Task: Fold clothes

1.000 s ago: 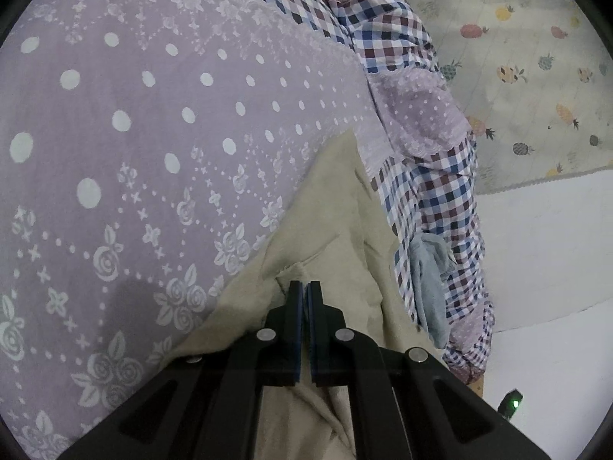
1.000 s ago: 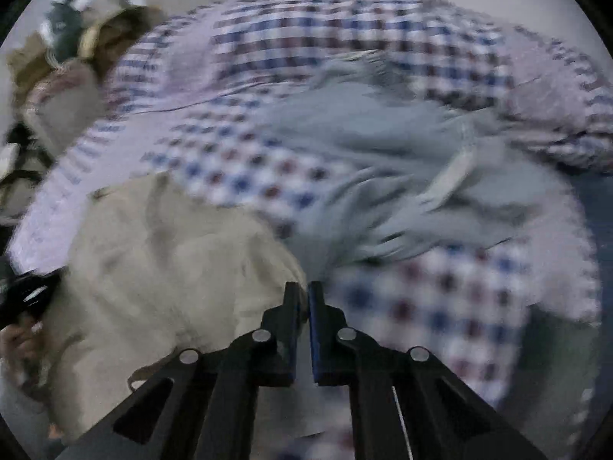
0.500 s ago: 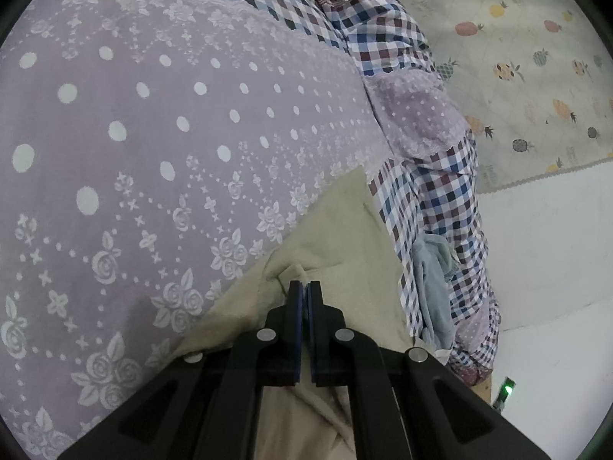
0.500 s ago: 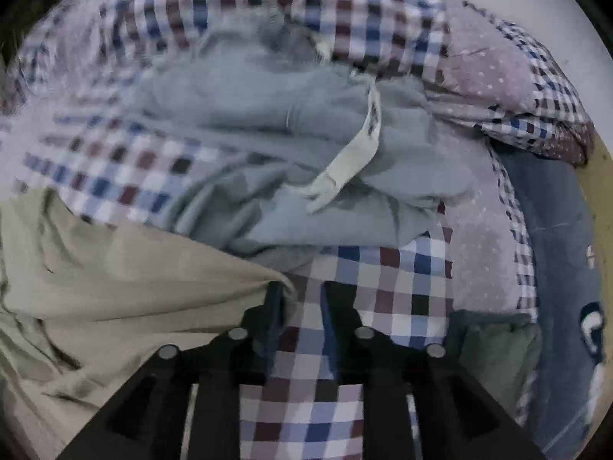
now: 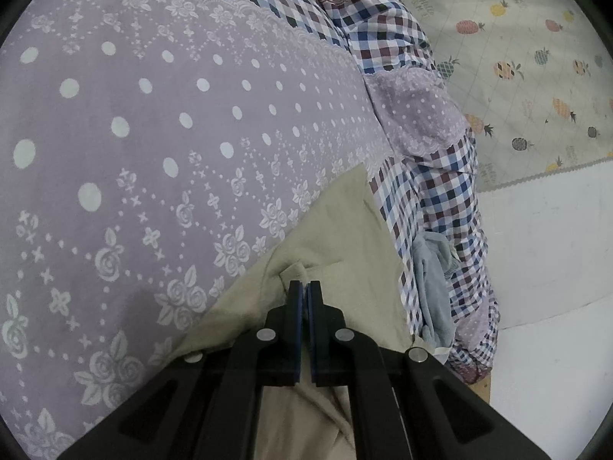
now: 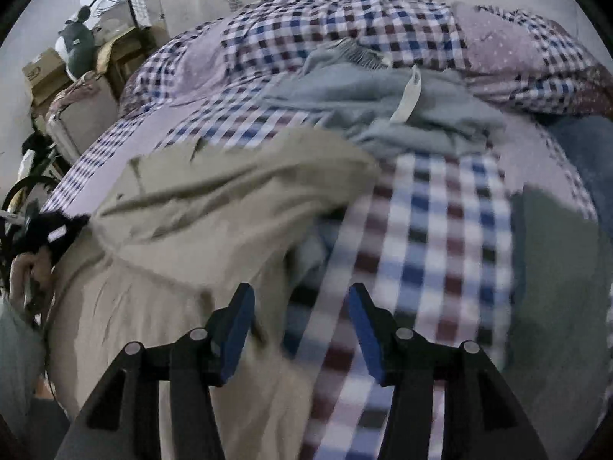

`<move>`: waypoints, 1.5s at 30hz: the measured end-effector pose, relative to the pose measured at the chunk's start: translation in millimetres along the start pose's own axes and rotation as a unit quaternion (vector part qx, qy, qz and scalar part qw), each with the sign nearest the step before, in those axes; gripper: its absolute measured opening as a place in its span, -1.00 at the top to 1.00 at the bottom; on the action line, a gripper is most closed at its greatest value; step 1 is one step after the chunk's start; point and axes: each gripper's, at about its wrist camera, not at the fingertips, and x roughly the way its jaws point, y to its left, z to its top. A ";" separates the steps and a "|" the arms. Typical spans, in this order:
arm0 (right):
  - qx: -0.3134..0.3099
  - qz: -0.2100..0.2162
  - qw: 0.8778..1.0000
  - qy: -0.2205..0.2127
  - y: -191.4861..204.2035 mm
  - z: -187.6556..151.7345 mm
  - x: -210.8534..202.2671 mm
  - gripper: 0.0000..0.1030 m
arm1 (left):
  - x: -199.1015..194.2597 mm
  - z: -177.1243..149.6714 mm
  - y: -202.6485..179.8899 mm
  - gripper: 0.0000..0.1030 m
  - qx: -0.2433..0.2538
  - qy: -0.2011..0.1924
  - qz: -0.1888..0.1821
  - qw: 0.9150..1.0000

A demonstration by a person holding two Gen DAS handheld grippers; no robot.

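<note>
1. Left gripper (image 5: 305, 287): fingers pressed together, pinching a raised fold of the beige garment (image 5: 329, 230). Right gripper (image 6: 300, 306): fingers spread wide, nothing betw. them; it hangs over the beige garment's edge and the checked cover.
2. Bed cover, lilac section (image 5: 153, 134): white dots and rose print, fills the left of the left wrist view. Checked section (image 5: 440, 199) in blue, maroon and white runs along the bed edge.
3. Beige garment (image 6: 214, 207): lies rumpled on the bed, stretched from the left gripper twd. the checked section.
4. Pineapple-print mat (image 5: 536, 76): on the floor beside the bed.
5. Grey-blue garment (image 6: 383, 103): crumpled on the checked cover, just beyond the beige one; white label (image 6: 408, 99) hangs from it.
6. Hand (image 6: 30, 268): at the left edge of the right wrist view, holding the left gripper's black body.
</note>
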 end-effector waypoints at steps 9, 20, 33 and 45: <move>0.016 -0.046 0.999 0.019 -1.5 -22.2 25.9 0.99 | -8.7 -4.2 -15.9 0.98 0.019 -0.006 -0.042 0.999; 0.056 -0.046 0.995 0.072 -29.7 -31.4 29.5 0.90 | 2.8 -5.5 -15.1 0.97 0.047 0.017 -0.005 0.999; 0.025 -0.010 0.999 0.020 -29.2 20.6 5.5 0.27 | -19.1 69.9 -67.0 -0.42 0.216 0.015 0.026 0.976; 0.061 0.085 0.994 -0.039 -58.7 69.3 36.9 0.09 | 125.8 101.3 -122.2 -0.30 0.374 0.126 0.103 0.913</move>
